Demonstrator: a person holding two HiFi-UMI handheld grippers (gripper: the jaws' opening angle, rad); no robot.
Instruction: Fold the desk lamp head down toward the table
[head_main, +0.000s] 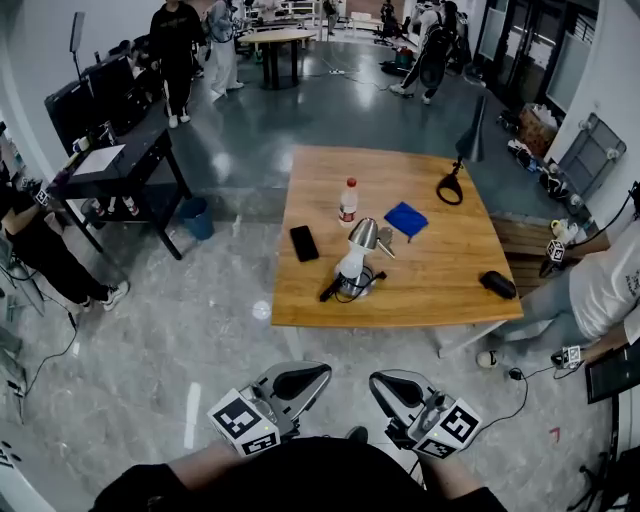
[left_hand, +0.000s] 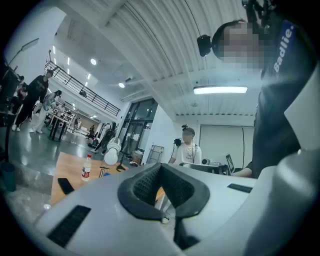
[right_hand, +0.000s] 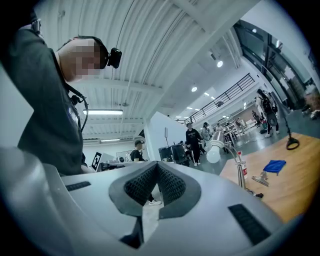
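Plainly, the desk lamp stands upright on the table, head raised.

Open lab hall: wooden worktable, monitor desk, mezzanine railing.

The right gripper fills the lower frame, its black-padded jaws closed together with nothing between them. Beyond it the desk lamp stands on the wooden table — head tilted, white bulb showing. A bottle sits just right of the lamp's stem; farther right lie a blue cloth and a black loop. Left of the lamp, people stand in the background.
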